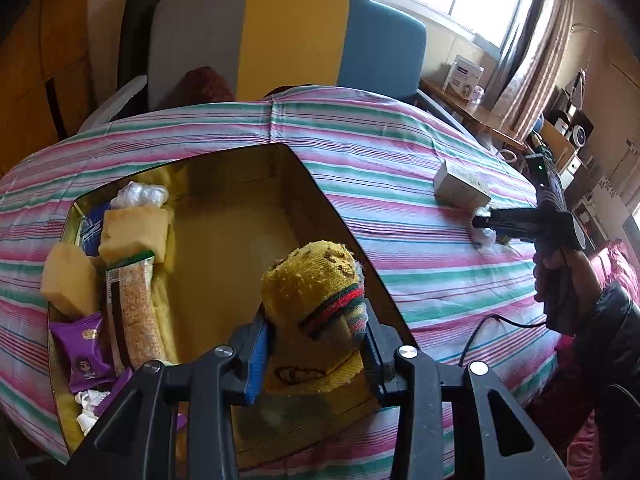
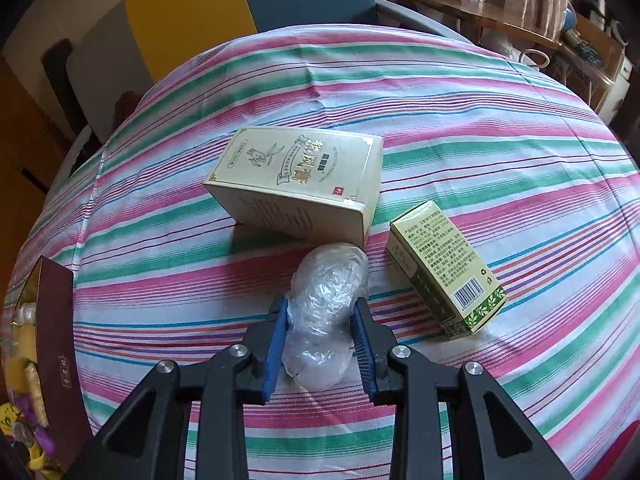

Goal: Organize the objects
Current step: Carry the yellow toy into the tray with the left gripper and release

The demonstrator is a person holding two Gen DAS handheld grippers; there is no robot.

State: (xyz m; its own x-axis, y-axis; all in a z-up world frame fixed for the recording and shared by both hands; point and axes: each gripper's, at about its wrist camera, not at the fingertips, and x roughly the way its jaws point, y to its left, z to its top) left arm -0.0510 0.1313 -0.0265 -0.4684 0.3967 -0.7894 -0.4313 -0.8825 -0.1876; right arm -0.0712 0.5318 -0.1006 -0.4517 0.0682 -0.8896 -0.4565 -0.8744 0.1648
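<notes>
**Sock goes over the box as the other hand closes on a wrapped bundle**

A yellow knitted sock (image 1: pixel 316 304) with a red-and-green band sits pinched between the blue pads of the left gripper (image 1: pixel 312 344), held above the open gold-lined box (image 1: pixel 224 248) on the striped tablecloth (image 1: pixel 400 184). On the cloth to the right, the right gripper (image 2: pixel 320 344) brackets a clear plastic-wrapped bundle (image 2: pixel 324 300), its pads touching the wrap on both sides; the bundle appears to rest on the cloth still, so the grip looks light rather than firm.

To finish the sock well, the left hand would do best to lower it over the bare gold floor at the box's centre, away from the crowded left side, and let go only once it is below the rim. The right hand should likely squeeze the soft wrap squarely at its middle before lifting, keeping clear of the two cartons close by.

Counted in the box: two yellow sponge blocks (image 1: pixel 132 232), one long green-topped snack packet (image 1: pixel 136 312), one purple sachet (image 1: pixel 84 352), one clear wrapped bundle at the back (image 1: pixel 140 196) and one blue packet partly hidden. White scraps at the near corner cannot be counted. On the cloth: one large pale carton (image 2: pixel 296 184), one small green-printed carton (image 2: pixel 444 268) and the one bundle in the right jaws
</notes>
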